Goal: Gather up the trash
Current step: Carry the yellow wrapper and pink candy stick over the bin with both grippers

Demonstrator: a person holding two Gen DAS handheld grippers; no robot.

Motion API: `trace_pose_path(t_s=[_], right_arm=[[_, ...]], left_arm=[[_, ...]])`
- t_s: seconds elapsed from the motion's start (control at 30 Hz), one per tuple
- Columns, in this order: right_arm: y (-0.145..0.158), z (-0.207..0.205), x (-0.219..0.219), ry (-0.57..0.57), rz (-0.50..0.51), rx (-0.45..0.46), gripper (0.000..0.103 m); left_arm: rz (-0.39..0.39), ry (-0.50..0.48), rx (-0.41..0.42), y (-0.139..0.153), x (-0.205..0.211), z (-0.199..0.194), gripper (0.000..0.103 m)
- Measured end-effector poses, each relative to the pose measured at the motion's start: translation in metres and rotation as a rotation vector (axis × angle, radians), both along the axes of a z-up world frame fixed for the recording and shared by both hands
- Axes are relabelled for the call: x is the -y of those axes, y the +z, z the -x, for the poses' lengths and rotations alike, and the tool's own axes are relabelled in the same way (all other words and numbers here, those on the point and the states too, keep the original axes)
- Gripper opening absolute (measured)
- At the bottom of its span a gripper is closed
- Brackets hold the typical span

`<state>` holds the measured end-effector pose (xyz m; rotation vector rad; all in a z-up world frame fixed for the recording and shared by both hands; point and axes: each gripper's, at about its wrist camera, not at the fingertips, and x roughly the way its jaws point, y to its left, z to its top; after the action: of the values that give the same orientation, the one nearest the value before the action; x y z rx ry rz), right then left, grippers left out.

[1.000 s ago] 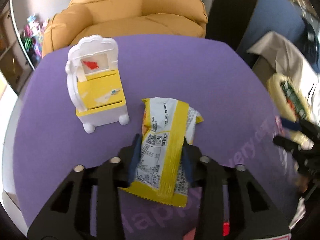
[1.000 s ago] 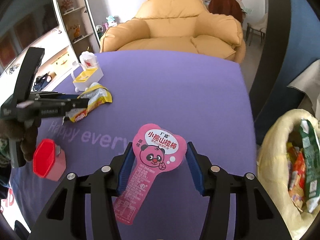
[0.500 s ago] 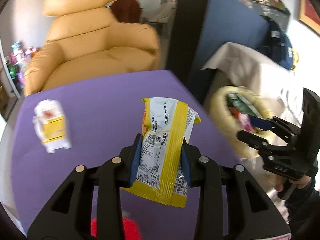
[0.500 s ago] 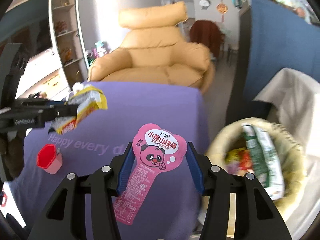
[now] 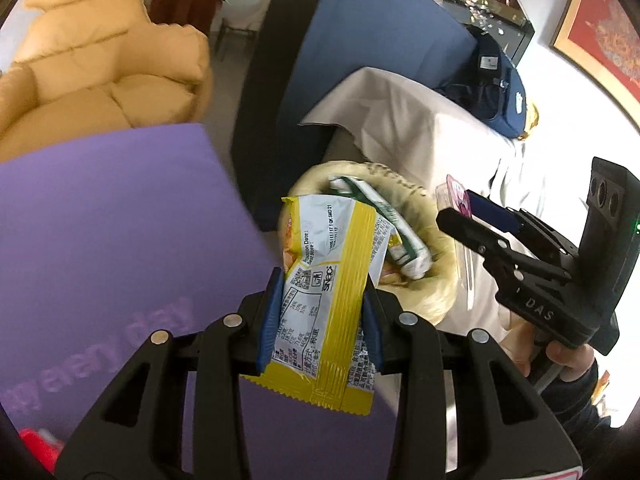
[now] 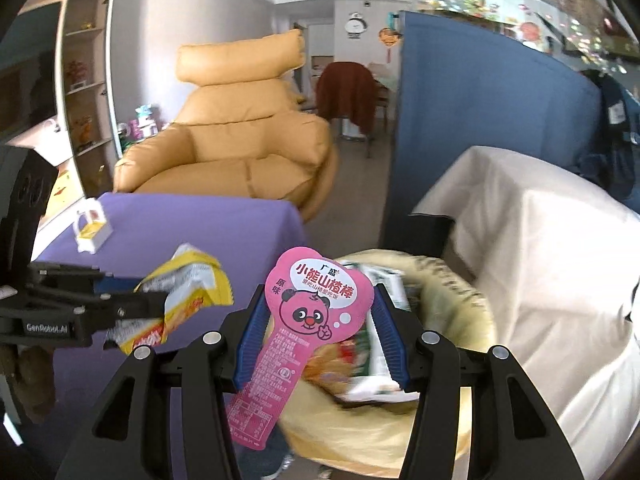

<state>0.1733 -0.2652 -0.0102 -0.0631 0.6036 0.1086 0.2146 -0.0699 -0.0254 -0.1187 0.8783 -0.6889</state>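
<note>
Left tool [image 5: 320,320] grips the crinkled yellow-and-white snack wrapper [image 5: 332,300]; right tool [image 6: 320,332] grips the pink panda-print wrapper [image 6: 308,320], both poised over the yellow trash bag [image 6: 452,308] for dropping.

In front of me a tan recliner [image 6: 236,136] stands behind the far edge of the purple table [image 6: 208,224]. A blue partition [image 6: 480,128] rises on my right, with cream-draped furniture [image 6: 540,240] before it, in daylight.
</note>
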Motion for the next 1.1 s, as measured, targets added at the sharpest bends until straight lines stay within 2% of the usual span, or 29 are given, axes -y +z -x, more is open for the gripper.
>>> trace_pose_path(t_s=[0.2,0.4,0.5,0.57,0.77,0.9,1.07,1.1], right_arm=[[0.003,-0.010,0.053,-0.107,-0.038,-0.001,0.049],[0.001,-0.016,0.091,-0.188,-0.081,-0.016,0.049],[-0.001,-0.017,0.102,-0.210,-0.100,-0.022,0.049],[-0.003,-0.017,0.106,-0.220,-0.104,-0.025,0.049],[-0.012,-0.019,0.107,-0.232,-0.123,-0.036,0.049],[-0.014,-0.025,0.102,-0.229,-0.143,-0.028,0.049],[-0.004,-0.030,0.096,-0.235,-0.123,0.002,0.049],[-0.003,-0.030,0.096,-0.235,-0.123,0.005,0.049]], left_arm=[[0.029,-0.095,0.004,-0.009,0.057,-0.022,0.035],[0.064,-0.148,0.000,-0.017,0.102,-0.047,0.036],[0.097,-0.191,-0.037,-0.026,0.123,-0.062,0.045],[0.108,-0.212,-0.067,-0.032,0.132,-0.069,0.057],[0.093,-0.124,-0.048,-0.033,0.118,-0.075,0.071],[0.106,-0.129,-0.058,-0.032,0.109,-0.078,0.075],[0.019,-0.146,0.008,-0.032,0.122,-0.075,0.076],[-0.014,-0.141,0.041,-0.033,0.127,-0.073,0.076]])
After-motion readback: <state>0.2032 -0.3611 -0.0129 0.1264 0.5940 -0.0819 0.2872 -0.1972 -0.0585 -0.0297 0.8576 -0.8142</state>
